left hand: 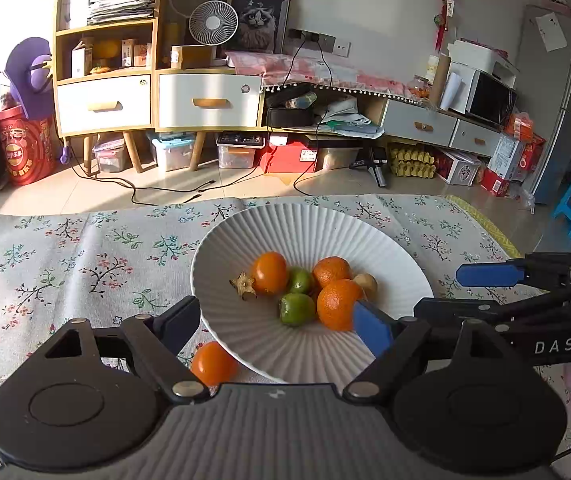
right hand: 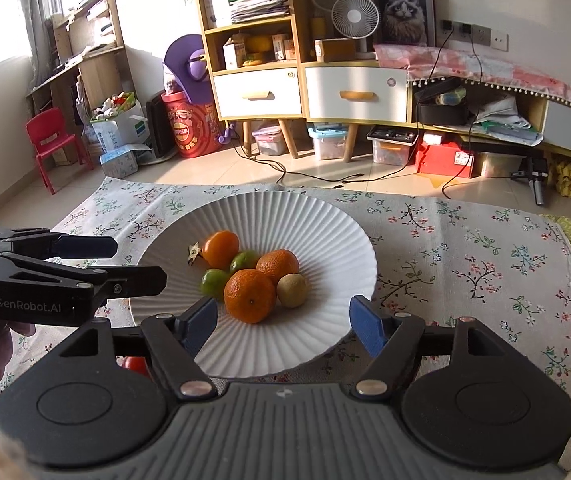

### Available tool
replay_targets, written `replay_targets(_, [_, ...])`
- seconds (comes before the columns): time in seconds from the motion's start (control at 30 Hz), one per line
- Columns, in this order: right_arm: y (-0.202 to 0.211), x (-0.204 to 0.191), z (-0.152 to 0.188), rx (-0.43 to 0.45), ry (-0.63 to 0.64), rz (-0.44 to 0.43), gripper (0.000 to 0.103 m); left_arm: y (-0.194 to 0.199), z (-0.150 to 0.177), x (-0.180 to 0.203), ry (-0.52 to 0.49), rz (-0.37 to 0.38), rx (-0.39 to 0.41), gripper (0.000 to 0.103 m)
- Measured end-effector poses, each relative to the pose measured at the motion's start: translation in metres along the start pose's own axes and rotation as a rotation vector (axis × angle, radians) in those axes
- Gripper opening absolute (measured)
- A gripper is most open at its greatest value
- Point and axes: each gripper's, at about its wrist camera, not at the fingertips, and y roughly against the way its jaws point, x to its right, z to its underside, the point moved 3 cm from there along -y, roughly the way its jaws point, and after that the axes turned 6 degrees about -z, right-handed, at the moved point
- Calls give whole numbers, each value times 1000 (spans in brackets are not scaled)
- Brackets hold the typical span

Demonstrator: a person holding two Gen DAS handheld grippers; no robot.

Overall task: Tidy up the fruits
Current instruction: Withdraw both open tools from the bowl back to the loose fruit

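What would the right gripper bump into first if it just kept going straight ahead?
Probably the nearest orange in the white bowl: it sits centred ahead of the open right gripper, though depth is hard to judge.

Daylight strong from my left; window (right hand: 1,20) blown out white in right wrist view, upper-left corner of left wrist view washed out too. Sun patches on floor (left hand: 97,188) and drawer fronts (right hand: 259,92). Soft shadow inside plate (right hand: 285,216), near edge. Focus sharp at centre. Fisheye bends cabinet (left hand: 105,48); dark vignette at corners.
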Motion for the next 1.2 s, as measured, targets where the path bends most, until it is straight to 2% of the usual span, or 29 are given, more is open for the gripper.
replay_targets(0.07, [2,-1,0,4,-9,2,74,4,2,-1,-1,-2,3,85])
replay_targets(0.2, [4,-5,3,-3,-7,3,77,11,6,0,-10,-28,18,94])
replay_targets(0.4, [9,-14,8,-18,17,16,82,23,18,-1,-40,-59,15,98])
replay_targets(0.53, [14,-18,11,-20,10,0,89,30,26,-2,-62,-80,5,99])
replay_targets(0.77, [21,-26,22,-26,6,-9,92,43,41,-5,-109,-111,-11,99])
replay_targets(1.2, [22,-40,49,-67,21,-51,95,54,71,-12,-79,-134,-46,99])
